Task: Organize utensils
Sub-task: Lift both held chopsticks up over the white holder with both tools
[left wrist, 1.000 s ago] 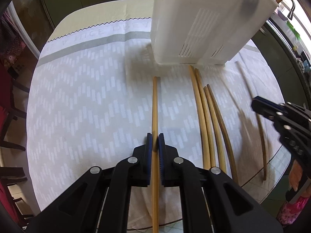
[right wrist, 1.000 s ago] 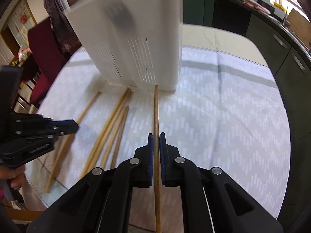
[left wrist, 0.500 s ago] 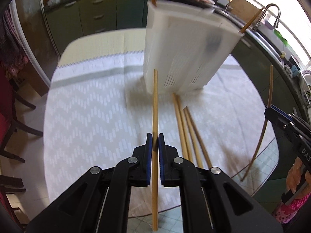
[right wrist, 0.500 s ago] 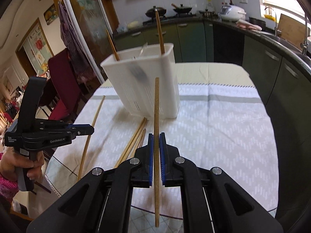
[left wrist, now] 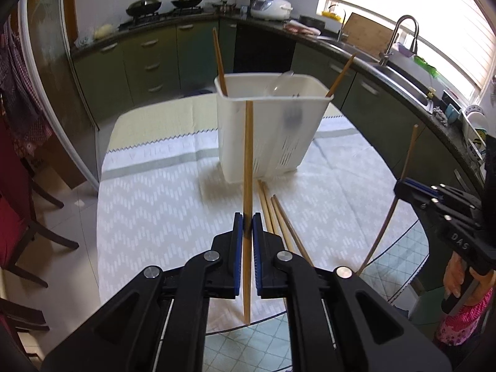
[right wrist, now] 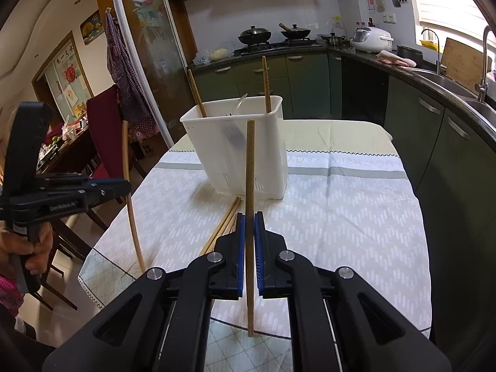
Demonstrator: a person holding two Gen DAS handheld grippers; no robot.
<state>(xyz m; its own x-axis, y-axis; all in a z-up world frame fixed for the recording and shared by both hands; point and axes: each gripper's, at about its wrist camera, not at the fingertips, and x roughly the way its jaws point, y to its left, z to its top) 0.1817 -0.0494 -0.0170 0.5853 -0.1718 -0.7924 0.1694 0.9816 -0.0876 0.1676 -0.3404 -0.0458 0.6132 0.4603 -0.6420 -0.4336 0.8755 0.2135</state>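
A round bench (left wrist: 148,217) is covered by a pale grey cloth with a woven white chevron pattern. Near its middle stands a tall, white, translucent plastic utensil holder (left wrist: 266,136) with slotted lower walls. Inside it, two slim wooden chopsticks (left wrist: 218,59) lean against opposite corners, and a clear plastic spoon (left wrist: 279,83) and a dark-ended utensil show dimly through the wall. Three more thin wooden chopsticks (left wrist: 279,217) lie together on the cloth just in front of the holder.

The left claw (left wrist: 245,226), black with blue pads, is pressed together, pinching a smooth, straight light-wood chopstick (left wrist: 248,155) held above the bench, its tip seen against the holder's rim. The right claw (right wrist: 249,226), of the same make, is likewise pinching a rougher, squared brown wooden chopstick (right wrist: 250,167) raised off the cloth. A hand (right wrist: 37,248) grips the left claw's handle
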